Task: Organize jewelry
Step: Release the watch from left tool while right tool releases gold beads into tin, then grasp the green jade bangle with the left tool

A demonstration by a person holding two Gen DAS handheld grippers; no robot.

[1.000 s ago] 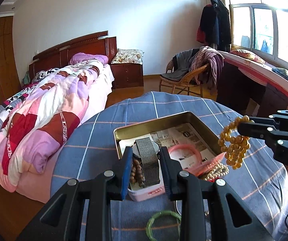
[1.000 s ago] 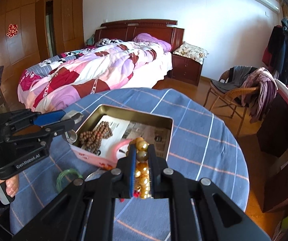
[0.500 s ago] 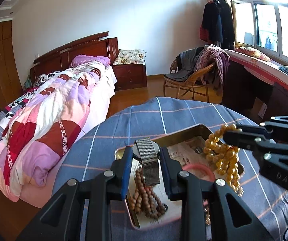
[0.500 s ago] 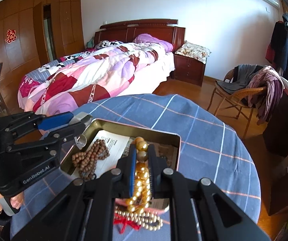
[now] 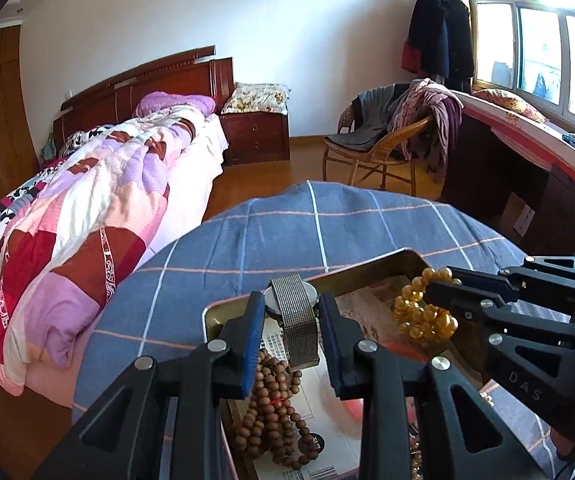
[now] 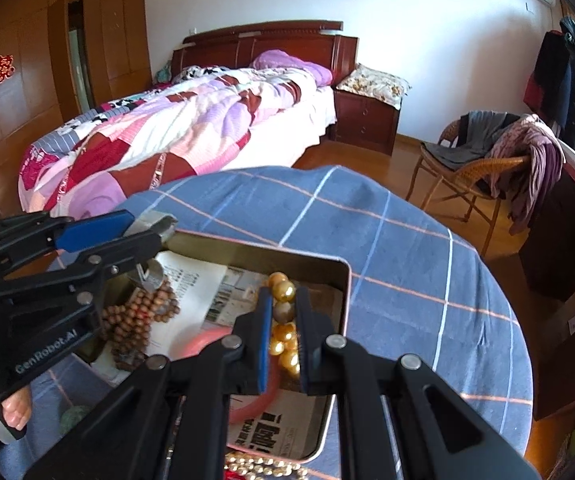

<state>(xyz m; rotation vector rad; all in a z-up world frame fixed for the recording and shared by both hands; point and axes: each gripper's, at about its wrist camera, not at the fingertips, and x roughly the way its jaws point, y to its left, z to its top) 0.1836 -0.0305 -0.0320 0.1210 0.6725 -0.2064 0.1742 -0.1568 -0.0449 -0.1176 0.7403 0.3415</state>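
Left wrist view: two claws, two pieces over the tin

Left wrist view: left claw [image 5: 291, 332] pinching a mesh-strap watch [image 5: 296, 322], hanging above the near end of the gold tin [image 5: 367, 270] on the blue checked table [image 5: 287, 236]. Right claw [image 5: 431, 294] clamped on a gold bead bracelet [image 5: 423, 312], dangling over the tin's right side. Brown wooden beads [image 5: 275, 408] lying inside the tin on printed paper. Right wrist view: pink bangle [image 6: 247, 408] in the tin too.

I see: tablecloth [image 5: 327, 236] blue, white-and-pink grid | inside gold tin [image 6: 327, 268]: brown beads [image 5: 275, 412], golden beads [image 5: 419, 312], grey mesh watch [image 5: 295, 320] | my pads [image 5: 252, 332] blue
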